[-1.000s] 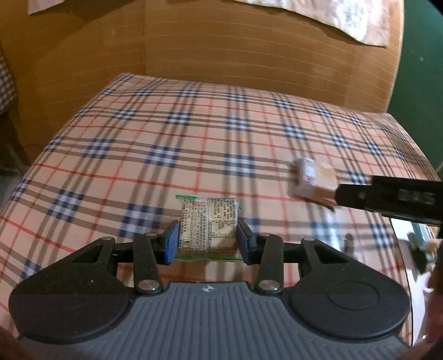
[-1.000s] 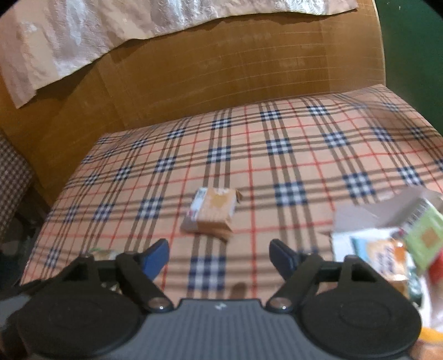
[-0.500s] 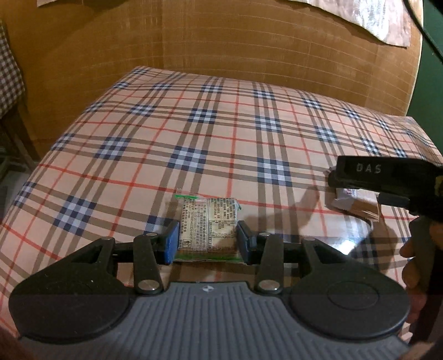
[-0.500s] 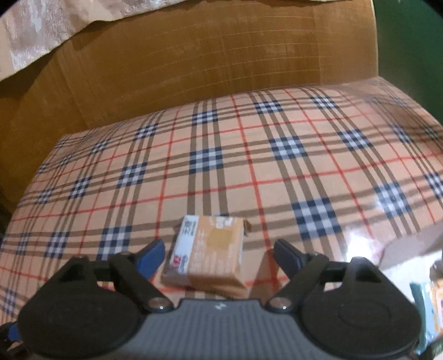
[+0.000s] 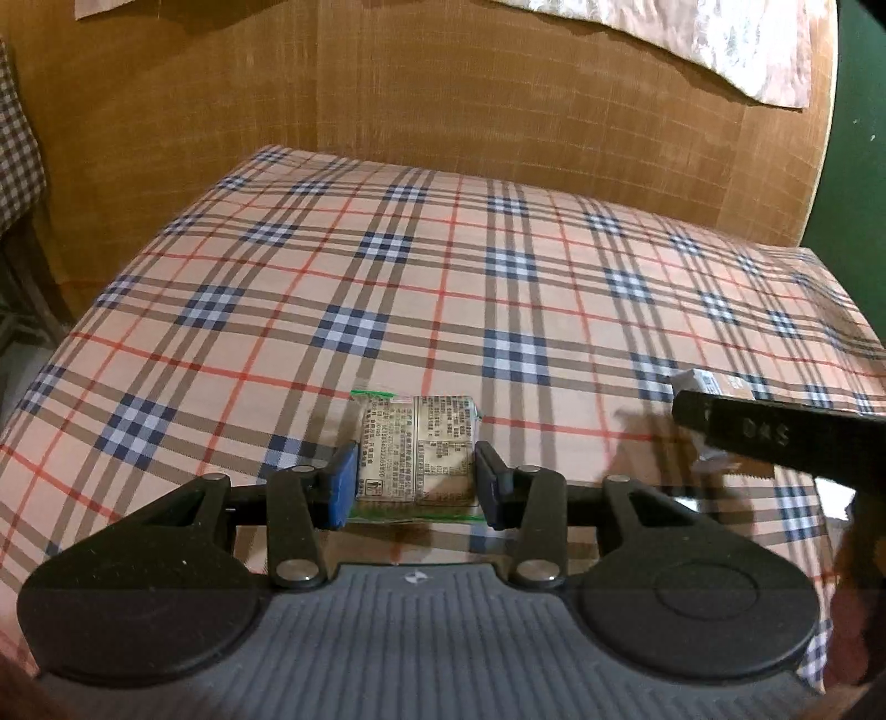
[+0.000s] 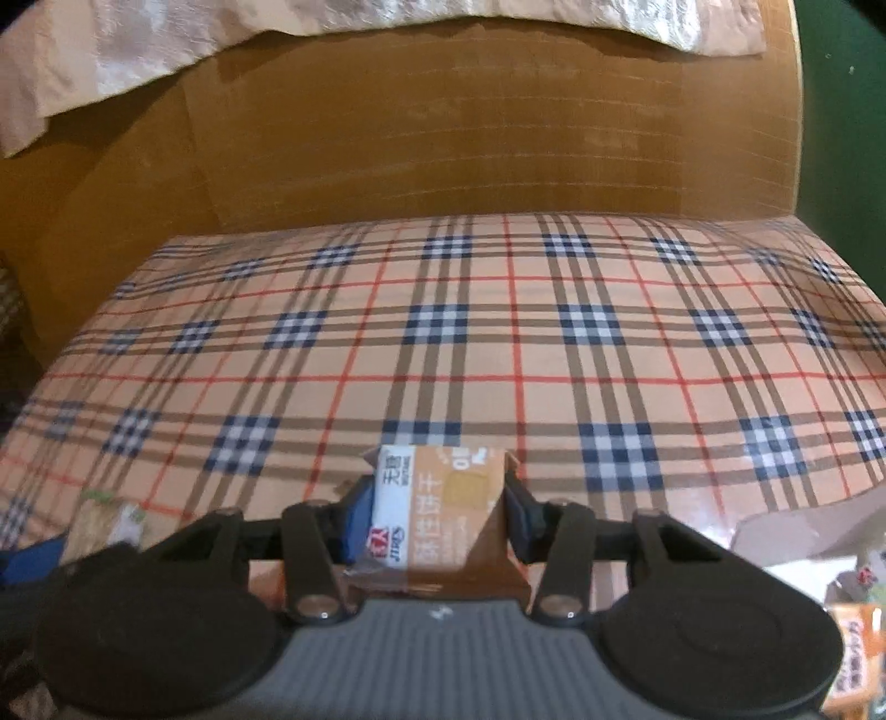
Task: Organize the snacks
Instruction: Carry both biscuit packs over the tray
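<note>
A plaid tablecloth (image 5: 443, 310) in tan, red and navy covered the table and filled the middle of both wrist views. Behind it, across the upper part of each frame, stood a brown cardboard backing (image 5: 498, 111) with a pale crinkled sheet (image 6: 166, 50) draped over its top edge.

In the left wrist view, the left gripper (image 5: 415, 476) sat at lower centre, its blue-padded jaws drawn in close and pressing on both sides of a green-edged snack packet (image 5: 418, 448) printed with small dark text. The packet lay low over the cloth, just ahead of the gripper body. At the right edge of that frame the dark body of the other tool reached in, with a corner of a small packet showing just above it.

In the right wrist view, the right gripper (image 6: 437, 515) was at lower centre. Its jaws were closing, and the pads already met the sides of an orange biscuit packet (image 6: 448, 515) with a white band and printed characters, tilted slightly between them.

At the lower right edge of that view lay an open cardboard box (image 6: 803, 526) with more snack packets (image 6: 855, 659) inside, partly cut off. At the lower left, the green-edged packet could be glimpsed, blurred.
</note>
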The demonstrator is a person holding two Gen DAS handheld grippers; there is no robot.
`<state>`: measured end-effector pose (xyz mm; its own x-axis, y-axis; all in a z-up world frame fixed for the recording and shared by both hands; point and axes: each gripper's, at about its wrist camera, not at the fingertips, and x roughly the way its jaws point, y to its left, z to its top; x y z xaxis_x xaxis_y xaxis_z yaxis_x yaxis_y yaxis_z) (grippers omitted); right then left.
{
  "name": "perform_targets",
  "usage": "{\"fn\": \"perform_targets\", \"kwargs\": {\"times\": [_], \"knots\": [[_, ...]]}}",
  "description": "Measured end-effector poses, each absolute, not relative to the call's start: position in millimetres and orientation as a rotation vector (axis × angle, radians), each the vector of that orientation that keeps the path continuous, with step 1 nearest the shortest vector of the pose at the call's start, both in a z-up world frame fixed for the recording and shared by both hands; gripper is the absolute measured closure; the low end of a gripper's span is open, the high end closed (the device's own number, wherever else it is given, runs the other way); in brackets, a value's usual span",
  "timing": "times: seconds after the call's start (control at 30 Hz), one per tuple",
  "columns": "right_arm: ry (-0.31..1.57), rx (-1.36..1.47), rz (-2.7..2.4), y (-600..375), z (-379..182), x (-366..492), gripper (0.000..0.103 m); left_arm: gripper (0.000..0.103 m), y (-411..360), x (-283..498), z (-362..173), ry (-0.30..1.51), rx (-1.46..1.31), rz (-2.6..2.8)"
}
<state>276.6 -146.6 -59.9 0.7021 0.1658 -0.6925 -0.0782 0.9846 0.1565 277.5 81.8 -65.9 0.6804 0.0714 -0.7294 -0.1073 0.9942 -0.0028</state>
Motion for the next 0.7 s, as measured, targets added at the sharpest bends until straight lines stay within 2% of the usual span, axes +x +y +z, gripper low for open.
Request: {"fn": "perform_targets", "kwargs": {"times": [0.7], "knots": [[0.63, 0.074, 0.231, -198, 17, 122, 0.057, 0.053, -5, 146, 1, 0.734, -0.02, 0.036]]}}
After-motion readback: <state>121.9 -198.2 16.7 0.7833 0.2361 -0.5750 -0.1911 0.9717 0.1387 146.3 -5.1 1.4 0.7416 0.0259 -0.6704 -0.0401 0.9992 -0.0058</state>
